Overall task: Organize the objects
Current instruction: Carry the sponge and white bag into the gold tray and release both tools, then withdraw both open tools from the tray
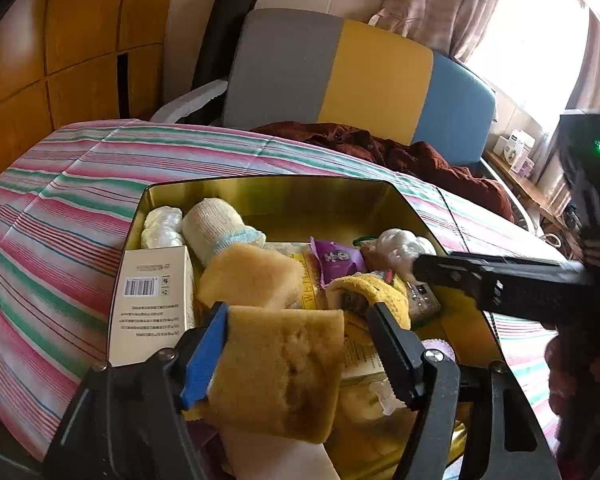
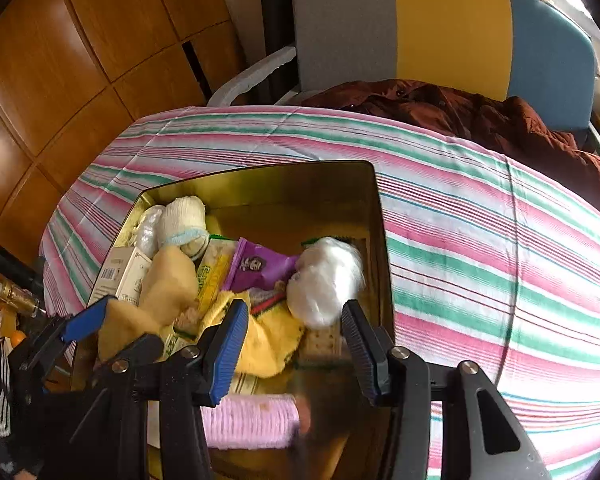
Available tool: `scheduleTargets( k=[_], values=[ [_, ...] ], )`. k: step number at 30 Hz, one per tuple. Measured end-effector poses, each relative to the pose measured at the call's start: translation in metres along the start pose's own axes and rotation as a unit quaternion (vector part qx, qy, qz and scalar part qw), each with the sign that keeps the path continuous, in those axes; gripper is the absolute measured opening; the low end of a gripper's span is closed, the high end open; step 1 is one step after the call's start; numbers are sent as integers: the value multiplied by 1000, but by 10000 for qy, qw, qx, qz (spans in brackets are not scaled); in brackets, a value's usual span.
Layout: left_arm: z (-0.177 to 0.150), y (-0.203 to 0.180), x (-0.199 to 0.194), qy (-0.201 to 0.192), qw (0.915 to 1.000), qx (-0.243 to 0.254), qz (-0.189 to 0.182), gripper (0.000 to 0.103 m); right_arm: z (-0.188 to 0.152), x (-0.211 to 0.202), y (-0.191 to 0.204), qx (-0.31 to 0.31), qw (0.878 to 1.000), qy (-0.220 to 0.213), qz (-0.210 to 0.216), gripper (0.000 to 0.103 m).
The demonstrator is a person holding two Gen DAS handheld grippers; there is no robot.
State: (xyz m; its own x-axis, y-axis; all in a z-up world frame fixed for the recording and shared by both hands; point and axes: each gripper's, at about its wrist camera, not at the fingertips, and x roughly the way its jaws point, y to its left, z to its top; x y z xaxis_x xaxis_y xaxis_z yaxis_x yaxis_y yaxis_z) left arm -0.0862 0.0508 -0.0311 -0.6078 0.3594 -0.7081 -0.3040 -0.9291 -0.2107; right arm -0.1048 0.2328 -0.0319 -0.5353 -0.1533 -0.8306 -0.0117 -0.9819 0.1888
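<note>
A gold tin box [image 1: 284, 196] [image 2: 300, 184] sits on the striped cloth, filled with several items. My left gripper [image 1: 296, 316] is over its near left part, shut on a tan sponge [image 1: 284, 364]; a second tan sponge [image 1: 252, 276] lies just beyond. My right gripper [image 2: 296, 312] is open over the box's right side, just behind a white plastic-wrapped bundle [image 2: 324, 280] that it does not hold; in the left wrist view its finger [image 1: 460, 276] touches that bundle [image 1: 400, 248]. A purple packet [image 2: 256, 266], rolled white sock [image 2: 184, 216] and cream carton [image 1: 152, 300] lie inside.
A yellow towel [image 2: 268, 340] and pink roll [image 2: 248, 420] lie in the box's near part. The striped tablecloth [image 2: 480, 248] spreads to the right and behind. A grey-yellow-blue chair [image 1: 340, 76] with a dark red garment [image 1: 400, 152] stands beyond the table.
</note>
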Motion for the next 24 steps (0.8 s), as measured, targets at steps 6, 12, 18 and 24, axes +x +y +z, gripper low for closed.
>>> scheduleTargets(
  k=[6, 12, 18, 24],
  values=[
    [-3, -1, -19, -234, 9994, 151, 222, 78, -13, -14, 1, 27, 9999, -146, -78, 52],
    [-13, -2, -46, -482, 9970, 261, 545, 89, -29, -23, 12, -86, 9990, -289, -331, 53],
    [-20, -1, -66, -619, 9951, 139, 759, 103, -49, -35, 25, -197, 9967, -517, -594, 63],
    [-25, -3, -78, -596, 9954, -83, 740, 103, -73, -47, 31, -213, 9942, -727, -766, 75]
  ],
)
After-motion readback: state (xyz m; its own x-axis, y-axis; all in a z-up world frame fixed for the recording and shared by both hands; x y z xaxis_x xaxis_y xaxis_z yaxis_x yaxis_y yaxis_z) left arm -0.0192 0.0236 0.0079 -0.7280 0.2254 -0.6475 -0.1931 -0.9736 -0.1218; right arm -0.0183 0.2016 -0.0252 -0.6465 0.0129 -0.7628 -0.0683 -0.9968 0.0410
